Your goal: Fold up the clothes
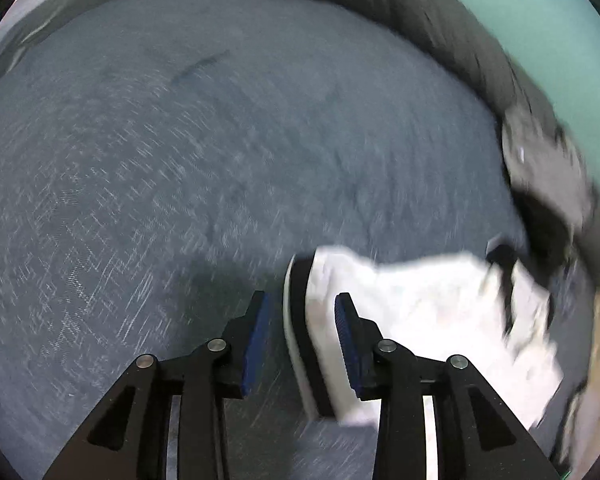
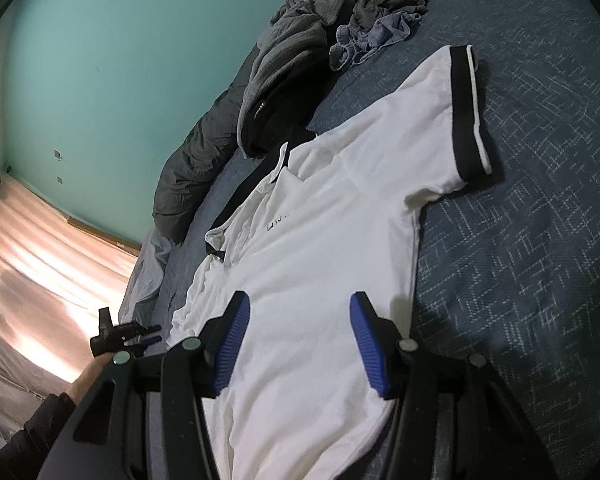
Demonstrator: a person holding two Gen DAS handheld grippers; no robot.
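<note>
A white polo shirt with black collar and black sleeve cuffs lies face up on a blue patterned bedspread. One sleeve is spread flat at the far right. My right gripper is open just above the shirt's lower body, holding nothing. The left wrist view is motion-blurred. There my left gripper is open, and the shirt's other sleeve cuff lies between its blue pads, unclamped. The rest of the shirt trails to the right. In the right wrist view, the left gripper shows small beside the shirt's left edge, held by a hand.
A pile of grey clothes and a crumpled blue checked garment lie beyond the shirt's collar. A dark grey duvet runs along the teal wall. Wooden floor lies past the bed's left edge.
</note>
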